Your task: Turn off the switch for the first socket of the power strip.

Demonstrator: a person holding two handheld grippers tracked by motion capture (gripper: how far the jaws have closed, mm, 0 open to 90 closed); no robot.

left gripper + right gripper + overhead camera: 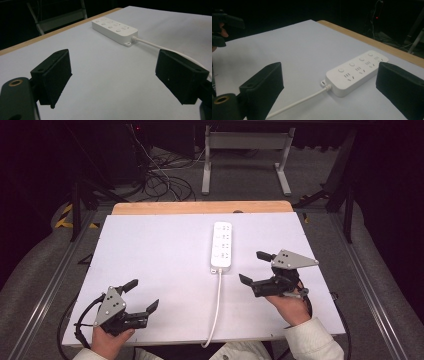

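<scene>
A white power strip (pixel 222 246) lies flat in the middle of the white tabletop (pixel 165 250), its sockets and buttons facing up. Its white cable (pixel 216 305) runs from the near end over the table's front edge. My right gripper (pixel 251 266) stands open just right of the strip's near end, and the strip (pixel 357 72) and cable (pixel 299 101) show between its jaws, untouched. My left gripper (pixel 145 294) rests open near the front left corner, with bare table between its fingers (pixel 53 75). From there the strip (pixel 113 28) lies farther off.
A wooden edge (pixel 200 208) borders the table's far side. Beyond it on the floor stand a white frame's legs (pixel 245 155) and a tangle of dark cables (pixel 160 180). Metal rails (pixel 55 280) run along both sides of the table.
</scene>
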